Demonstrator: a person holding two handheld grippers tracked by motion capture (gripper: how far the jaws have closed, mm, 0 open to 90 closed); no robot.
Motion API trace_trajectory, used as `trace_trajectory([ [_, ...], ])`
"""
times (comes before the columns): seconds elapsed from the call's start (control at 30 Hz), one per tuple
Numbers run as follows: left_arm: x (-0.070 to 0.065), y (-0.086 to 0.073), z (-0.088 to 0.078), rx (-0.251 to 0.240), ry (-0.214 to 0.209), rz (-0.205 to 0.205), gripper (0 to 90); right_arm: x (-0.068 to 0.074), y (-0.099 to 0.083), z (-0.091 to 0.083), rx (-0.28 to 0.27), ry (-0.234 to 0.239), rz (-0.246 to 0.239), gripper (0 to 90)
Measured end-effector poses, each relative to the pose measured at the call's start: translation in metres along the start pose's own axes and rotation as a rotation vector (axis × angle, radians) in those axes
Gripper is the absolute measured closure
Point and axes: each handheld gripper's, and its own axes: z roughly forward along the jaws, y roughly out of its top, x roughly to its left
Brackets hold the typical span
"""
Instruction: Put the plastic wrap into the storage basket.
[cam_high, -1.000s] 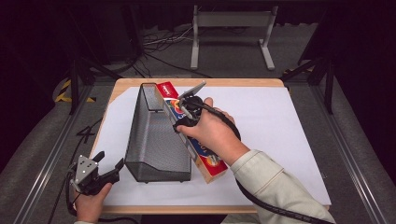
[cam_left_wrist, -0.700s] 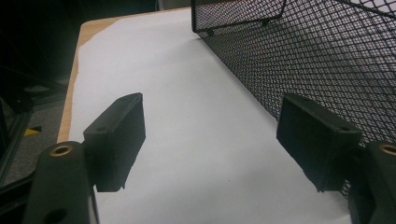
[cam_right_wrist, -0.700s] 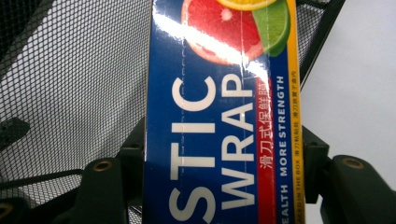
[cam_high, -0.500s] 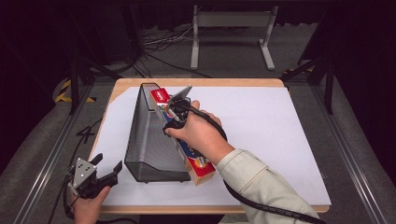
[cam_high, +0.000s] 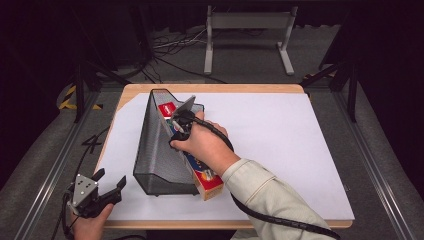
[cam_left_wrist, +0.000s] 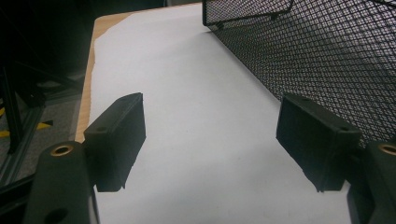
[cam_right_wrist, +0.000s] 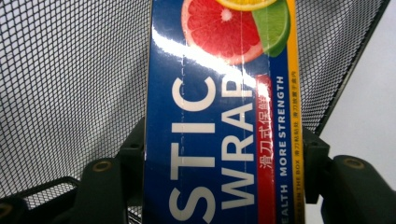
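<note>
Wooden table (cam_high: 212, 88) under white sheet (cam_high: 280, 150); grey floor (cam_high: 380, 125); metal stand (cam_high: 247, 22); dark surroundings.

You have a long blue plastic-wrap box (cam_high: 200, 172), printed with citrus slices and white lettering, lying lengthwise in the black wire-mesh file holder (cam_high: 152, 150), its near end sticking out past the holder's low open front.

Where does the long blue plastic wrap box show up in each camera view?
High view: the long blue plastic wrap box lies centre, leaning along the black mesh file holder.
Left gripper view: not in it.
Right gripper view: box centre, between the jaws.
Shared landmark: the mesh holder.
</note>
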Motion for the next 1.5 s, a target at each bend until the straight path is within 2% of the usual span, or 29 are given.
trace_trajectory([
  [0.13, 0.001, -0.001, 0.000, 0.010, -0.008, 0.007, 24.7, 0.002, 0.001, 0.007, 0.018, -0.001, -0.019, 39.3],
  [0.5, -0.002, 0.000, 0.003, 0.014, -0.022, 0.020, 24.5, 0.003, 0.006, 0.022, 0.073, -0.010, -0.013, 39.1],
  [0.6, -0.003, 0.001, 0.005, 0.016, -0.027, 0.026, 24.5, 0.003, 0.007, 0.025, 0.083, -0.024, -0.012, 39.1],
  [0.67, -0.004, 0.001, 0.007, 0.021, -0.031, 0.039, 24.5, 0.002, 0.008, 0.028, 0.080, -0.037, -0.021, 39.0],
  [0.9, -0.002, 0.000, 0.006, 0.016, -0.033, 0.024, 24.5, 0.000, 0.014, 0.032, 0.045, -0.068, -0.021, 38.6],
  [1.07, -0.002, 0.001, 0.006, 0.017, -0.032, 0.026, 24.5, 0.000, 0.015, 0.033, 0.035, -0.054, -0.018, 37.8],
  [1.1, -0.002, 0.001, 0.006, 0.018, -0.033, 0.030, 24.4, -0.001, 0.015, 0.032, 0.028, -0.047, -0.028, 36.7],
  [1.13, -0.002, 0.001, 0.006, 0.018, -0.033, 0.031, 24.5, -0.002, 0.015, 0.031, 0.013, -0.031, -0.031, 31.8],
  [1.2, -0.002, 0.000, 0.007, 0.020, -0.033, 0.026, 24.6, -0.008, 0.015, 0.023, -0.044, 0.034, -0.056, 24.6],
  [1.27, -0.002, 0.000, 0.007, 0.019, -0.032, 0.028, 24.6, -0.009, 0.015, 0.019, -0.058, 0.039, -0.059, 24.6],
  [1.37, -0.002, 0.000, 0.006, 0.020, -0.030, 0.024, 24.6, -0.013, 0.012, 0.003, -0.121, 0.075, -0.085, 23.6],
  [1.47, -0.002, 0.000, 0.006, 0.015, -0.028, 0.014, 24.5, -0.024, 0.004, -0.014, -0.199, 0.110, -0.121, 22.6],
  [1.5, -0.002, 0.000, 0.006, 0.015, -0.029, 0.017, 24.6, -0.034, -0.004, -0.023, -0.251, 0.124, -0.141, 22.1],
])
